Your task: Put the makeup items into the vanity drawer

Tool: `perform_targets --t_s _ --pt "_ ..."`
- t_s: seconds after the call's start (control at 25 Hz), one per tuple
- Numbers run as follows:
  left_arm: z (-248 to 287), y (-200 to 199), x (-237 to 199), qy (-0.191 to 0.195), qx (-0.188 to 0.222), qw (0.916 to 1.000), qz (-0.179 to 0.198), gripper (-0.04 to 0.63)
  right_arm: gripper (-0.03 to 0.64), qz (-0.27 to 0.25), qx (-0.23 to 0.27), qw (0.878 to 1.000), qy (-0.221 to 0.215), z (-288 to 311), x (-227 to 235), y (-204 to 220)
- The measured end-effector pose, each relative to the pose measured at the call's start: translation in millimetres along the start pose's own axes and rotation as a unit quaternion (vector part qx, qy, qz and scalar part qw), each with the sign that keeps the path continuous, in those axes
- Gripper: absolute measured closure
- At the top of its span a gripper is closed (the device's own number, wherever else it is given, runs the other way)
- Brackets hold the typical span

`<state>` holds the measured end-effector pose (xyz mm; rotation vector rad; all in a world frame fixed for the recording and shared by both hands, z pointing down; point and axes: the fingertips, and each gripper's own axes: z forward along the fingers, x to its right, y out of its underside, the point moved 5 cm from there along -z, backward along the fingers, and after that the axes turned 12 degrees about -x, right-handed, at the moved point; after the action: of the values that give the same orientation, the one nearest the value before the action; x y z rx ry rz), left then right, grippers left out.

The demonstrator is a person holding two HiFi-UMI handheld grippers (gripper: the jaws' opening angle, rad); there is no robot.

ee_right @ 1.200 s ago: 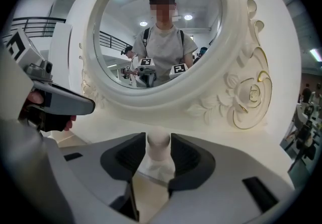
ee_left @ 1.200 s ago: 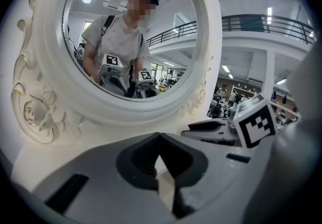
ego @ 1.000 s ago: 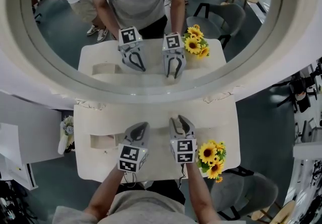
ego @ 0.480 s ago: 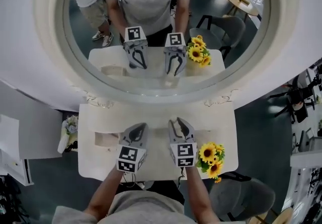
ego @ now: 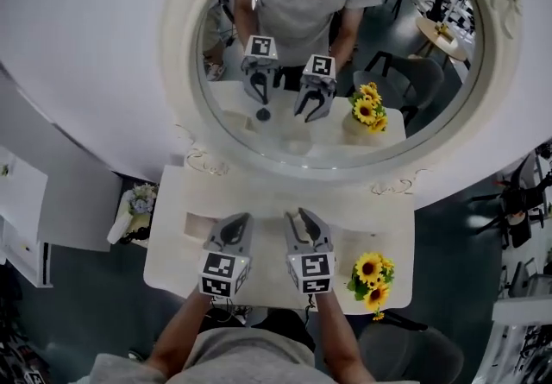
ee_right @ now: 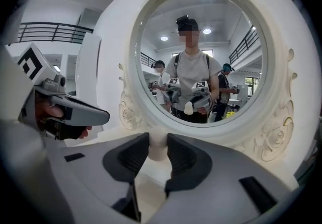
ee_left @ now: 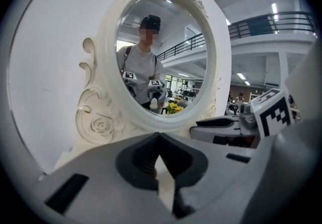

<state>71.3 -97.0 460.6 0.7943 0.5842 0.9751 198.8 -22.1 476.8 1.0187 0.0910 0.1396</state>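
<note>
A: Grippers?
B: On left gripper (ee_left: 159, 137) tips are pinched together, nothing seen between. On right gripper (ego: 304, 220) jaws just narrowed a bit, pads clamped on cream egg-shaped sponge (ee_right: 158, 143).
A: Sponge location?
B: In right jaws, above table (ego: 362, 205) middle, facing mirror (ego: 183, 54).
A: Drawer?
B: Open recess (ego: 194, 220) in tabletop's left part, just beside left gripper. Can't tell contents. Sunflowers (ego: 371, 274) at table's right edge.

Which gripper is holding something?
The right gripper, whose jaws have just been closing on a small white thing. The left gripper has its jaws together on nothing.
</note>
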Motion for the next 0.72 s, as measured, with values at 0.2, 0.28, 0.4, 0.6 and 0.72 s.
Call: perform_targets --t_s 0.2,0.28,0.4,0.6,0.72 --pt "-27.4 13.2 -26.5 -0.038 0.006 0.999 -0.023 0.595 0.489 -0.023 -0.003 0.999 -0.043 10.2 -39.1 -9.1" --pt "-37.5 19.2 -37.6 -0.055 0.007 0.9979 -0.034 0.595 0.489 -0.035 -0.004 0.997 -0.062 15.7 -54.7 -13.5" --pt "-51.3 29.2 -51.9 -0.076 0.008 0.9958 -0.051 0.595 0.489 -0.047 0.002 0.995 -0.088 22.8 -77.2 -19.7" --pt "-71.1 45.5 -71.7 -0.111 0.01 0.9908 -0.077 0.595 0.489 -0.07 0.001 0.989 -0.13 35.3 -109.6 -24.5" --pt "-80.6 56.6 -83.2 -0.129 0.007 0.9871 -0.095 0.595 0.489 -0.083 -0.004 0.984 -0.155 44.0 -128.8 -25.1"
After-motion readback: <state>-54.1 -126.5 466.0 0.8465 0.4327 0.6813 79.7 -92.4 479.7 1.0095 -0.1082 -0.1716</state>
